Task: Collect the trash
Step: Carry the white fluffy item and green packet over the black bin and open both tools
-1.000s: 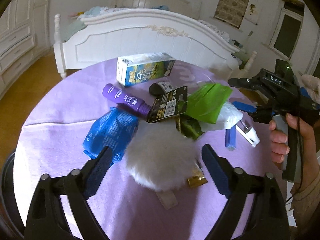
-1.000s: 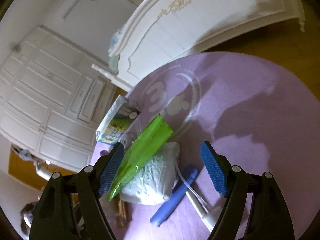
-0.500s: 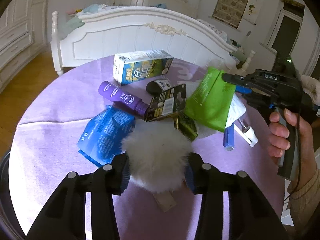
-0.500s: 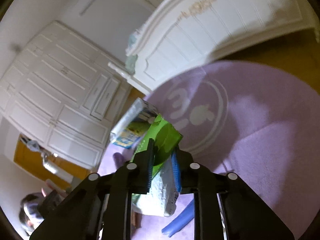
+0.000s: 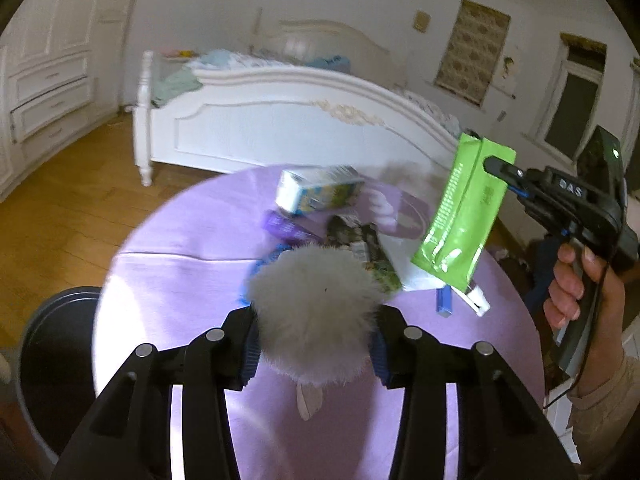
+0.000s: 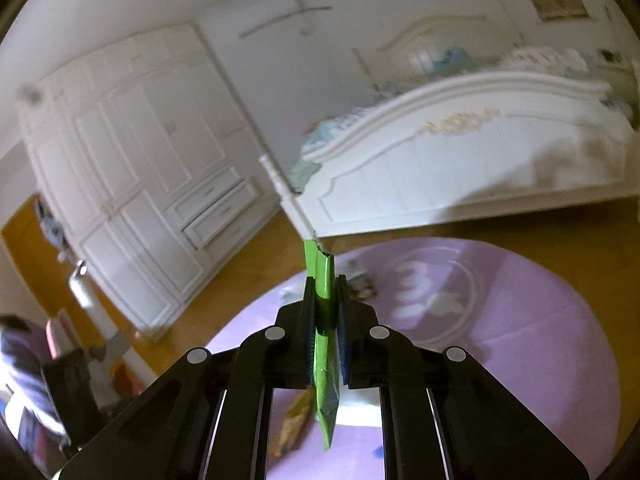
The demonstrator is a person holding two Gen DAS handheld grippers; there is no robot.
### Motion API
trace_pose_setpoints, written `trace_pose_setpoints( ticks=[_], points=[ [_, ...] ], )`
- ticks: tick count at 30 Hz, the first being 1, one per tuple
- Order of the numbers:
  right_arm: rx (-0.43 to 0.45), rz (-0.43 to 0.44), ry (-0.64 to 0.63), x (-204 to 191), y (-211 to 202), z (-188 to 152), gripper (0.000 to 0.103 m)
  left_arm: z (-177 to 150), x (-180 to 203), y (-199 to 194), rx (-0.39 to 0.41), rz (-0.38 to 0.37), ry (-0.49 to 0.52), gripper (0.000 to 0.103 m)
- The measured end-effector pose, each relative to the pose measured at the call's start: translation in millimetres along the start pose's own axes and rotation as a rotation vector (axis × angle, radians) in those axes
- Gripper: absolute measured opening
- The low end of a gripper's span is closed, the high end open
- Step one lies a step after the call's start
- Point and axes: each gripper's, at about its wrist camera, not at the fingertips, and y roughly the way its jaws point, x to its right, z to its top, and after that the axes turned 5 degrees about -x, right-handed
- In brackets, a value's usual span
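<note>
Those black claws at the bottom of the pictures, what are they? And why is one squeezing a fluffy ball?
They are grabbers that a person holds, one in each hand, each with a small camera looking along its two fingers. The left gripper has closed on a white fluffy ball. The right gripper pinches a green packet, lifted above the purple table. A hand holds that grabber. A carton and other wrappers lie on the table. Beside it stands a dark bin, likely for the trash.
</note>
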Motion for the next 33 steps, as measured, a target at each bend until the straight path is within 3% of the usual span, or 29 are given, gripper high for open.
trace_pose_setpoints(
  ticks=[8,18,27,33],
  points=[
    [-0.070,0.099,-0.117,-77,15,-9,0.010,-18,-61,-49,0.068,0.125,-0.122,0.044],
    [-0.190,0.252,-0.228,-177,63,-28,0.010,-49,-131,-91,0.115,0.305,-0.256,0.044],
    [-0.320,0.316,-0.292,-250,130,-60,0.010,-65,-169,-101,0.125,0.346,-0.341,0.044],
    [-0.378,0.308,-0.277,-266,169,-79,0.011,-69,-183,-94,0.112,0.342,-0.365,0.044]
  ],
)
